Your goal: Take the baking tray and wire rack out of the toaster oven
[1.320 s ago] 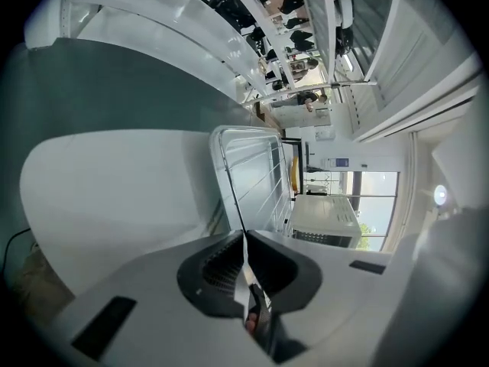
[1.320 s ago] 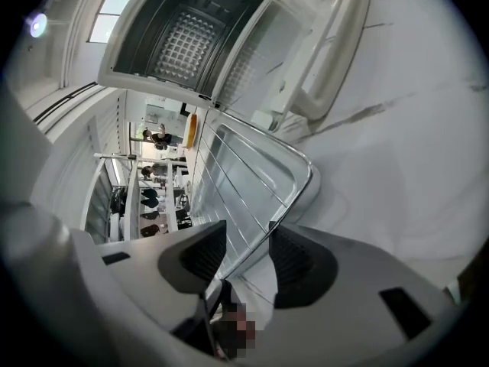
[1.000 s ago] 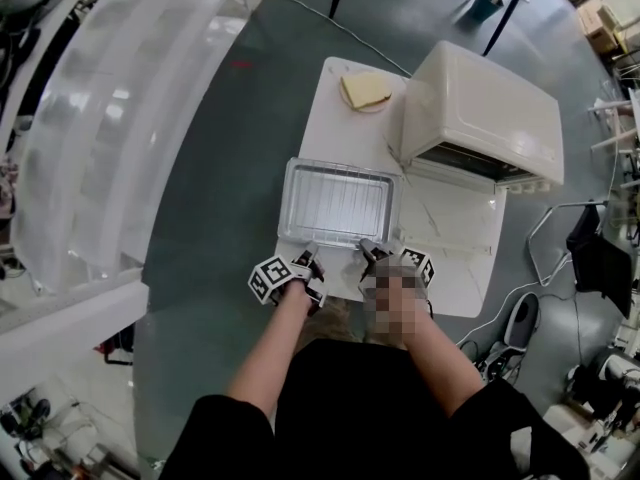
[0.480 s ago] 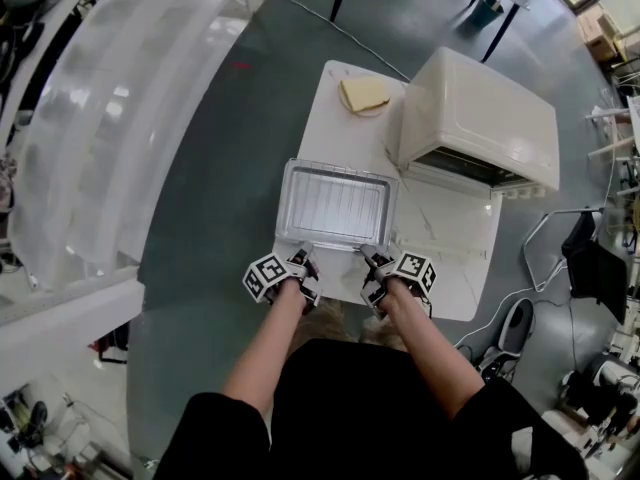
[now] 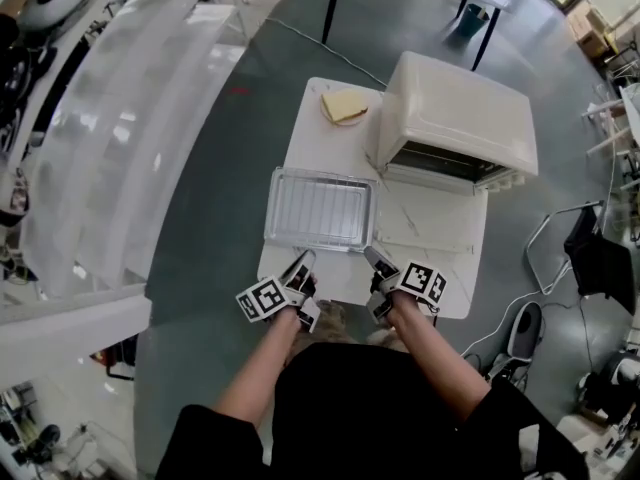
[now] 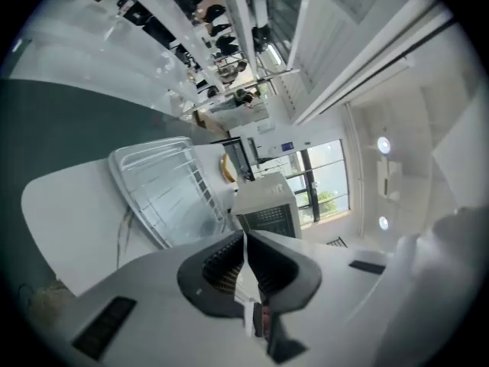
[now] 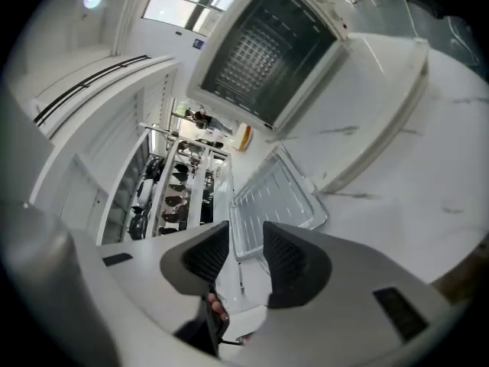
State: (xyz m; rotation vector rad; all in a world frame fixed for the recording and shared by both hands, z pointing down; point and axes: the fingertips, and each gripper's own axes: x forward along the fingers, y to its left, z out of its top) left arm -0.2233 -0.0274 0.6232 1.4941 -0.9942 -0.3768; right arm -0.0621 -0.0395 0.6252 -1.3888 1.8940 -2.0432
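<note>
The metal baking tray [image 5: 320, 210] lies on the white table [image 5: 330, 143] with the wire rack [image 5: 318, 208] in it, left of the toaster oven [image 5: 455, 118]. Both grippers hang a little off the tray's near rim, touching nothing. My left gripper [image 5: 302, 264] is shut and empty; from it I look over the tray [image 6: 164, 189] toward the oven [image 6: 263, 205]. My right gripper [image 5: 378, 261] is open, its jaws closing with nothing between them. In the right gripper view [image 7: 246, 239] the tray [image 7: 275, 201] lies beyond the jaws, under the oven's open mouth [image 7: 267, 44].
The oven's door [image 5: 435, 218] lies folded down flat over the table's right part. A slice of bread on a plate [image 5: 343, 106] sits at the table's far end. Long white counters [image 5: 120, 138] run along the left. A cable and gear lie on the floor at right.
Both grippers have drawn back from the tray's near rim and risen. The right jaws have let go of the rim. The tray rests on the table where it was.
</note>
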